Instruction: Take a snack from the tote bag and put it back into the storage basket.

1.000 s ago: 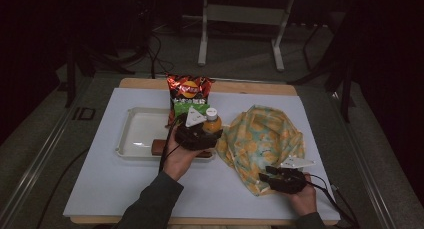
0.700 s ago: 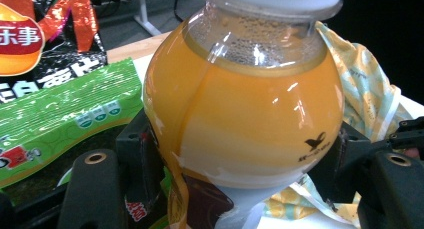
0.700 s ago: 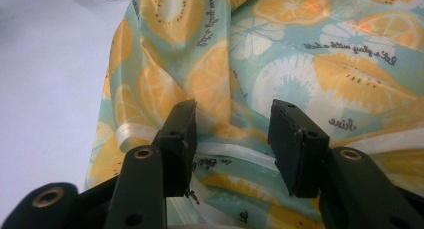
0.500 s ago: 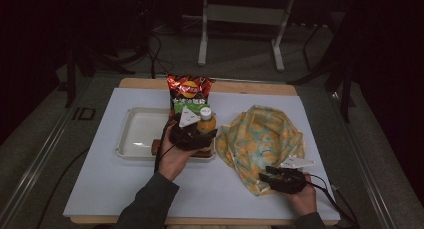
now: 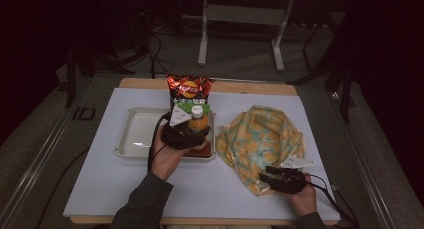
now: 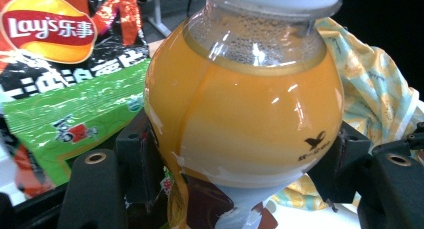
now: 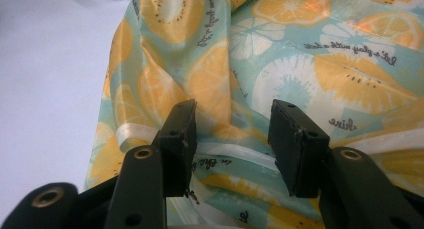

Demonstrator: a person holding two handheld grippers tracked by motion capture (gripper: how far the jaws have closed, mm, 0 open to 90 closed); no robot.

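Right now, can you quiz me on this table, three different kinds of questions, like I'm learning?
1. True or false: the left tool grips the round clear plastic bottle of orange drink.
2. What does the right tool rest on? A. white plastic tray B. orange-slice patterned cloth bag C. red and green crisp packet
3. Fill in: the bottle's cap is ____.

Key: 1 true; 2 B; 3 white.
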